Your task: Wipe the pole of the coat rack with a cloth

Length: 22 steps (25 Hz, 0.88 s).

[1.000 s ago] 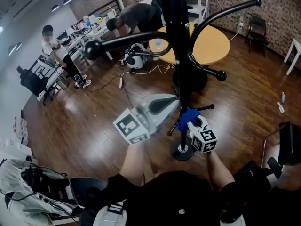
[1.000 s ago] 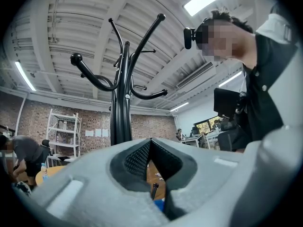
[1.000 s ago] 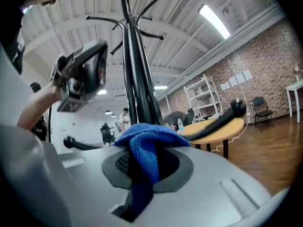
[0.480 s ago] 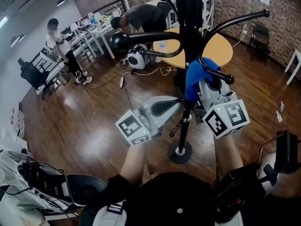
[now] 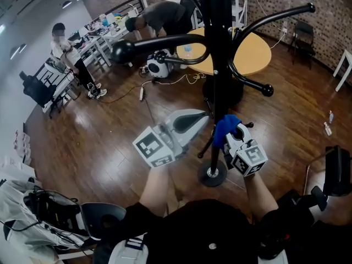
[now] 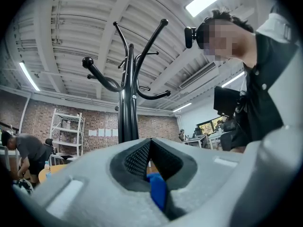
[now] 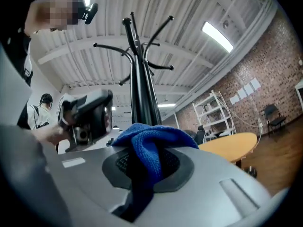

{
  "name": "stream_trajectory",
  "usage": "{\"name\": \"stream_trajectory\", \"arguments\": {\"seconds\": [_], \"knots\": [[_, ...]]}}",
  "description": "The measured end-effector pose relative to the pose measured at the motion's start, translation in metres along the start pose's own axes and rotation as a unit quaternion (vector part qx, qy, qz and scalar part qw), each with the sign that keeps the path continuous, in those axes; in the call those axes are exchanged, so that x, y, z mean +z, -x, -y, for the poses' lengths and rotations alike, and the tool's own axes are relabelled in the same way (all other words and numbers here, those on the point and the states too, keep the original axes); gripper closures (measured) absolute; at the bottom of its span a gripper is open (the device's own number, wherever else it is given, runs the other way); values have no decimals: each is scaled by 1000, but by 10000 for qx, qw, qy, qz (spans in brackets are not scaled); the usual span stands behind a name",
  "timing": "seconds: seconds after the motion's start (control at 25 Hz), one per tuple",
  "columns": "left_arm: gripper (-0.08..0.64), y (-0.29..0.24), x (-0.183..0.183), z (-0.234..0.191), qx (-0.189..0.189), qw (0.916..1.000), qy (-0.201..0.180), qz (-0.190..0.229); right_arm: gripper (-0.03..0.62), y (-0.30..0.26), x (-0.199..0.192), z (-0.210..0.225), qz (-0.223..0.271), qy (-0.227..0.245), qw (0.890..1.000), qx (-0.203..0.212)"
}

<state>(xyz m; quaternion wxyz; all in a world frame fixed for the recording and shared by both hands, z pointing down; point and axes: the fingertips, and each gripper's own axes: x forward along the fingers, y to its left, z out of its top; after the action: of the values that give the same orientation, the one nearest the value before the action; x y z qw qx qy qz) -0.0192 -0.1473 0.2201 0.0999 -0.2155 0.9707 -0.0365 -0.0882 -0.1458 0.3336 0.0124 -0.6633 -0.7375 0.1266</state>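
The right hand-held gripper (image 5: 230, 135) is clenched on the blue cloth (image 5: 224, 126), which bunches over its jaws and sits against the pole (image 5: 218, 65) low down — a little above the round base (image 5: 212, 176). The left hand-held gripper (image 5: 201, 120) lies just beside the pole, jaws drawn together; a blue sliver shows low in their gap, which I cannot identify. Wiping looks under way. Nothing shows which stretches are clean, so the run up to the hooks (image 5: 268, 90) may be left.
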Motion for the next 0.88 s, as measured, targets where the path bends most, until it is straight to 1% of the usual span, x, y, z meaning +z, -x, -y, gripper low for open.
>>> {"name": "stream_trajectory", "arguments": {"seconds": [0.08,0.2,0.28,0.36,0.4,0.44,0.56,0.64,0.72,0.8,0.88], "knots": [[560,-4,-4,1,-20,10000,33,-41,560,8,-47,10,-389,-188,9990,-99],[560,-7,-7,6,-100,9999,89,-98,558,19,-105,22,-1043,-427,9931,-313],[560,-7,-9,9,-153,9997,106,-129,558,23,-121,26,-1224,-644,9896,-398],[560,-8,-11,11,-175,9997,110,-156,560,23,-115,24,-1239,-573,9898,-405],[560,-8,-11,11,-166,9997,112,-162,560,21,-103,20,-1149,-465,9916,-369],[560,-9,-11,11,-147,9997,111,-162,560,18,-83,14,-947,-382,9943,-315],[560,-8,-7,7,-86,9998,85,-140,560,3,8,-4,8,-225,9996,-170],[560,-6,-5,7,-64,9999,58,-121,560,-10,78,-18,576,12,9983,21],[560,-2,-5,7,-37,9999,44,-114,557,-21,140,-33,990,245,9946,215],[560,-1,-5,6,-13,9999,36,-102,557,-28,186,-42,1229,397,9912,302],[560,0,-3,6,3,10000,12,-68,557,-32,213,-47,1352,532,9888,352]]}}
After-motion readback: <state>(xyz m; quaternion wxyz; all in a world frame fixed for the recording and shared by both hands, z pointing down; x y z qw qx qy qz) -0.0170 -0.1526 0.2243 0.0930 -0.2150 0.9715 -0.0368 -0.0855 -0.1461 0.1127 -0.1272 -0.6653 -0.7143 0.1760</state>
